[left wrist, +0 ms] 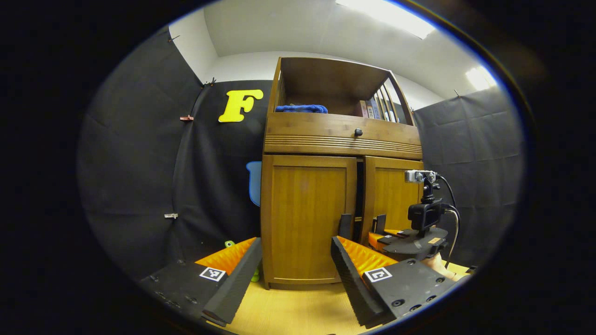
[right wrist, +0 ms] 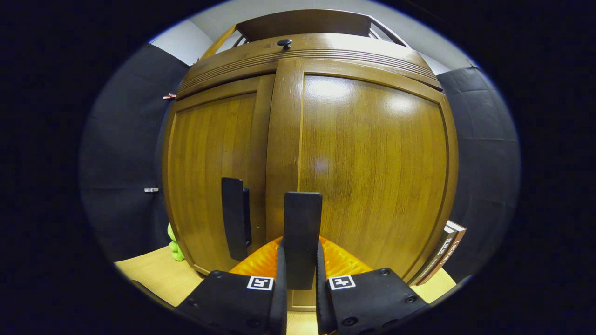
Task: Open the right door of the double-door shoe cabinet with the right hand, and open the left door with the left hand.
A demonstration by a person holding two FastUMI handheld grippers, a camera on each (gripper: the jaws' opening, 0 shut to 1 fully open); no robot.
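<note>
The wooden shoe cabinet (left wrist: 307, 139) stands straight ahead in the left gripper view. Its left door (left wrist: 305, 218) is closed flat, and a dark gap separates it from the right door (left wrist: 393, 195). Each door carries a black vertical handle near the middle seam. My right gripper (right wrist: 300, 253) is shut on the right door's handle (right wrist: 302, 218), one finger pressed to each side. It is also seen from the left gripper view as the right gripper (left wrist: 386, 232), with a hand behind it. The left door's handle (right wrist: 235, 218) is free. My left gripper (left wrist: 293, 284) hangs open, short of the left door.
A drawer with a round knob (left wrist: 358, 132) sits above the doors. The open shelf on top holds a blue cloth (left wrist: 301, 109) and several books (left wrist: 375, 110). A green toy (right wrist: 175, 249) lies at the cabinet's left foot, and books (right wrist: 444, 253) lean against its right side.
</note>
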